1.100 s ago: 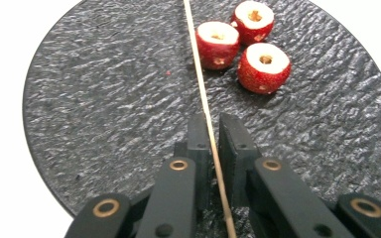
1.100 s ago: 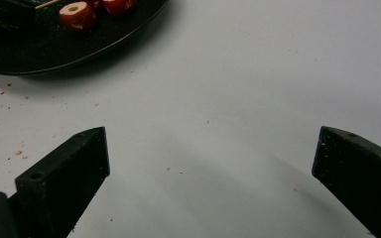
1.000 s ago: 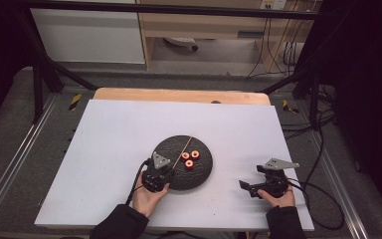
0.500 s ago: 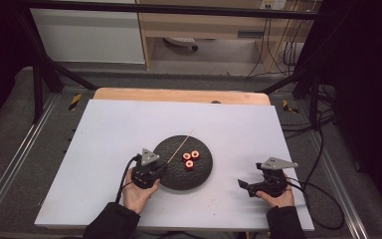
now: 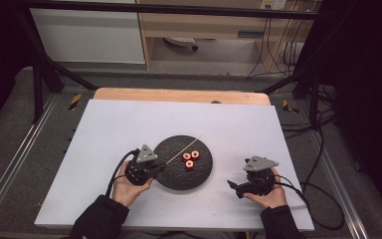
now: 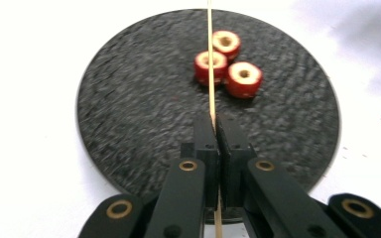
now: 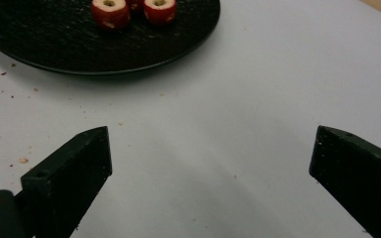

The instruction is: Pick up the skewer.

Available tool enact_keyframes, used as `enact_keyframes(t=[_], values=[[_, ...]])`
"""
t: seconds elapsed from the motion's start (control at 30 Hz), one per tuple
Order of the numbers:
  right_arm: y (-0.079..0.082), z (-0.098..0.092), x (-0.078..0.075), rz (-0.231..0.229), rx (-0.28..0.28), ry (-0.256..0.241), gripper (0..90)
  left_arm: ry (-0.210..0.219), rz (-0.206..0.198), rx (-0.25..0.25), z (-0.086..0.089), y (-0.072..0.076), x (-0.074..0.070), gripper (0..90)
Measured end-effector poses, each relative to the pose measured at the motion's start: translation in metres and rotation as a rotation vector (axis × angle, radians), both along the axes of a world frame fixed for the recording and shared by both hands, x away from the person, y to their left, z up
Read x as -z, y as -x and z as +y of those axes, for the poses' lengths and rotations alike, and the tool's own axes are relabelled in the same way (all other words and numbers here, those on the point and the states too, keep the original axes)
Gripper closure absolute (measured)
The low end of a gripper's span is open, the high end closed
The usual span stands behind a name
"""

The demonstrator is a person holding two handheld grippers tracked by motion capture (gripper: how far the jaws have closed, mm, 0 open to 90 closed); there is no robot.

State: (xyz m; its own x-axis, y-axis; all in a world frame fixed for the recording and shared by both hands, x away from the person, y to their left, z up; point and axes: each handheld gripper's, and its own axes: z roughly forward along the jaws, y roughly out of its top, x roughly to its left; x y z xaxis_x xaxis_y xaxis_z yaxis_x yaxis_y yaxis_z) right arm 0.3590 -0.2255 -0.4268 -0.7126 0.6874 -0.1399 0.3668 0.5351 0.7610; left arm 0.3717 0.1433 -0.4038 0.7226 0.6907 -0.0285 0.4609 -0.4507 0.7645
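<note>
L gripper (image 6: 217,130) clamps skewer (image 6: 210,59), R gripper (image 7: 211,163) apart

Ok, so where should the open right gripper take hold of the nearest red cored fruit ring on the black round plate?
Probably across the red outer rim of the nearest red fruit ring, coming down from above: it lies flat, hole up, on the black round plate. The right gripper is open wide enough.
</note>
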Motion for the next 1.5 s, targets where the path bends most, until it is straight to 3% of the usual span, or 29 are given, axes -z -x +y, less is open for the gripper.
enact_keyframes(t=[0.13,0.33,0.37,0.43,0.57,0.73,0.87,0.9,0.93,1.03,1.27,1.3,1.5], values=[[0.002,0.014,-0.005,-0.042,-0.05,0.049,6.1,-0.041,0.0,0.083,-0.011,0.002,-0.004,87.6],[0.005,0.029,-0.013,-0.099,-0.12,0.101,10.2,-0.078,0.01,0.158,-0.026,0.004,-0.004,87.7],[0.006,0.035,-0.015,-0.118,-0.149,0.129,11.5,-0.084,0.013,0.171,-0.028,0.004,-0.005,87.7],[0.006,0.039,-0.016,-0.128,-0.164,0.141,12.4,-0.091,0.015,0.194,-0.035,0.004,-0.006,87.7],[0.007,0.051,-0.017,-0.169,-0.225,0.221,17.0,-0.107,0.015,0.231,-0.046,0.005,-0.008,87.7],[0.007,0.058,-0.015,-0.219,-0.285,0.269,22.3,-0.132,0.012,0.275,-0.06,0.006,-0.01,87.7],[0.007,0.063,-0.011,-0.263,-0.357,0.323,30.4,-0.146,0.018,0.31,-0.071,0.008,-0.008,87.7],[0.007,0.064,-0.01,-0.29,-0.386,0.354,36.4,-0.148,0.018,0.317,-0.073,0.008,-0.008,87.7],[0.007,0.064,-0.01,-0.29,-0.386,0.354,36.4,-0.151,0.019,0.325,-0.075,0.008,-0.007,87.7],[0.007,0.067,-0.007,-0.32,-0.462,0.427,46.6,-0.162,0.021,0.346,-0.081,0.01,-0.007,87.8],[0.009,0.067,-0.004,-0.342,-0.524,0.484,61.3,-0.166,0.026,0.38,-0.09,0.012,-0.006,87.8],[0.009,0.067,-0.003,-0.359,-0.552,0.513,66.2,-0.171,0.028,0.383,-0.091,0.012,-0.006,87.8],[0.01,0.067,-0.001,-0.379,-0.582,0.558,73.7,-0.181,0.032,0.407,-0.094,0.013,-0.004,87.8]])
